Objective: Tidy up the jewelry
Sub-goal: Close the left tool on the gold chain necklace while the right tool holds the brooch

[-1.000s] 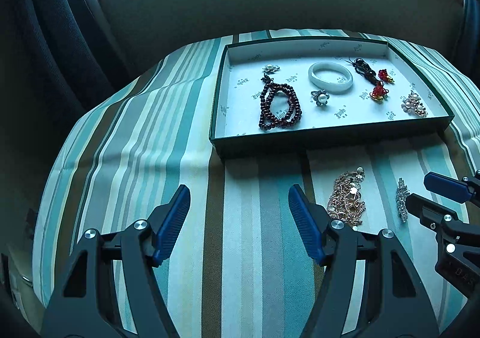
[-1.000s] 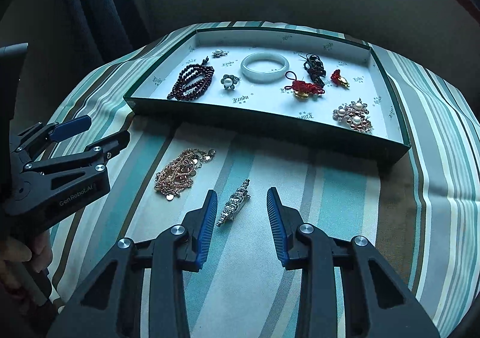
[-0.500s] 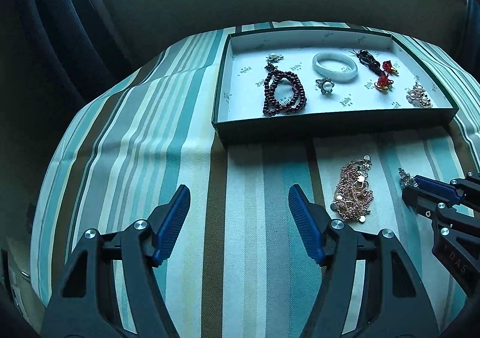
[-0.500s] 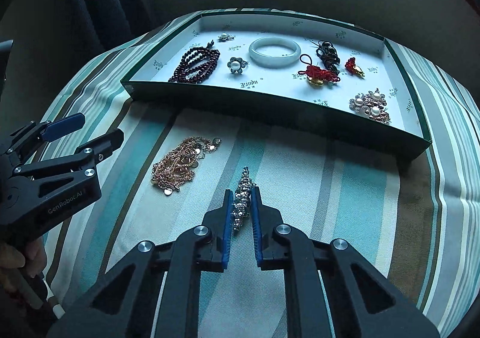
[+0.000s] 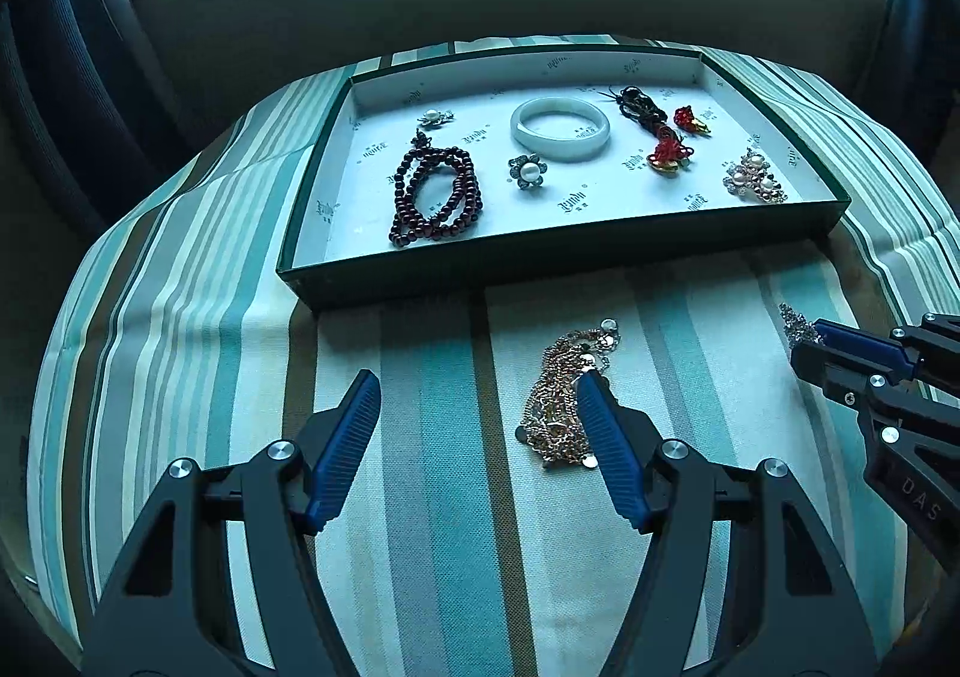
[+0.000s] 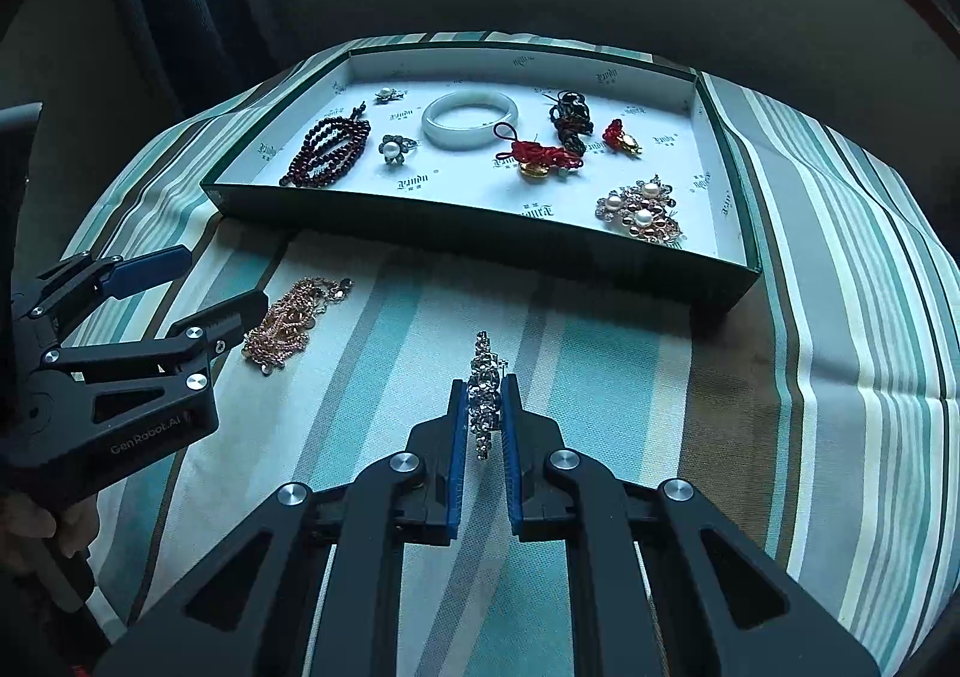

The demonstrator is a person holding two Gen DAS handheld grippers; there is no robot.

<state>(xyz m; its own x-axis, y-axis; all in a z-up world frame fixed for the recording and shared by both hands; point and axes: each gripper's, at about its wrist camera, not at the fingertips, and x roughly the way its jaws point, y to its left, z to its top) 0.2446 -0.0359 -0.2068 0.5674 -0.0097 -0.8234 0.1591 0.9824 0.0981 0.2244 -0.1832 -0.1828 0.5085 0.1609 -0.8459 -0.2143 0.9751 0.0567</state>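
Left gripper (image 5: 477,446) stays wide and empty, gold chain (image 5: 561,395) now against its right finger; right gripper (image 6: 485,407) has just clamped the rhinestone clip (image 6: 485,389) between its pads, tray (image 6: 480,236) ahead, so tray drop comes next.

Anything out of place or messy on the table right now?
Only the rose-gold chain: it lies bunched in a tangled heap on the striped cloth, outside the green tray. The right gripper is shut on the rhinestone clip. Nothing looks damaged.
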